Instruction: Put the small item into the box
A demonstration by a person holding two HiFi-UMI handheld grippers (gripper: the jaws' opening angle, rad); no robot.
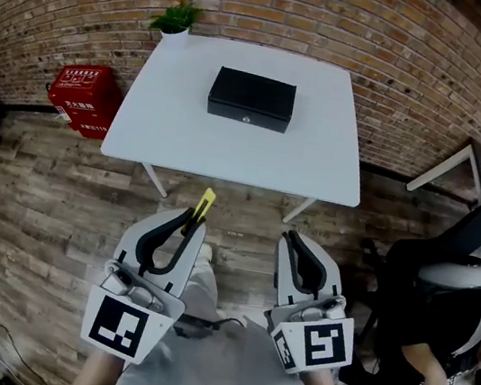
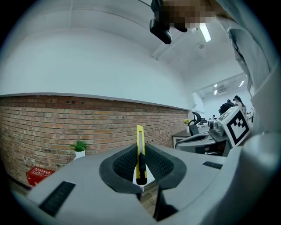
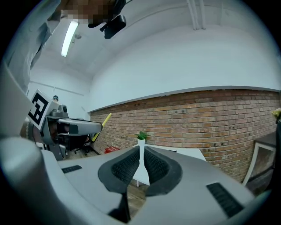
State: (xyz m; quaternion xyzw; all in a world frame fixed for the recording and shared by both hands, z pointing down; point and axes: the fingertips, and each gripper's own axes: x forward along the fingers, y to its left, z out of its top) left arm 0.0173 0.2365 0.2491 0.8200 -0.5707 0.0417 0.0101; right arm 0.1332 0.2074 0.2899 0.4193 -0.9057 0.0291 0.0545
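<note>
A yellow utility knife sticks up from my left gripper, which is shut on it and held low over the wooden floor, short of the table. In the left gripper view the knife stands upright between the dark pads. The black box lies closed on the white table, toward its far side. My right gripper hovers beside the left one, shut with nothing in it; its pads nearly meet. The right gripper view also catches the left gripper and the knife.
A small potted plant stands at the table's far left corner. A red crate sits on the floor left of the table. A person in black sits at the right. A brick wall runs behind the table.
</note>
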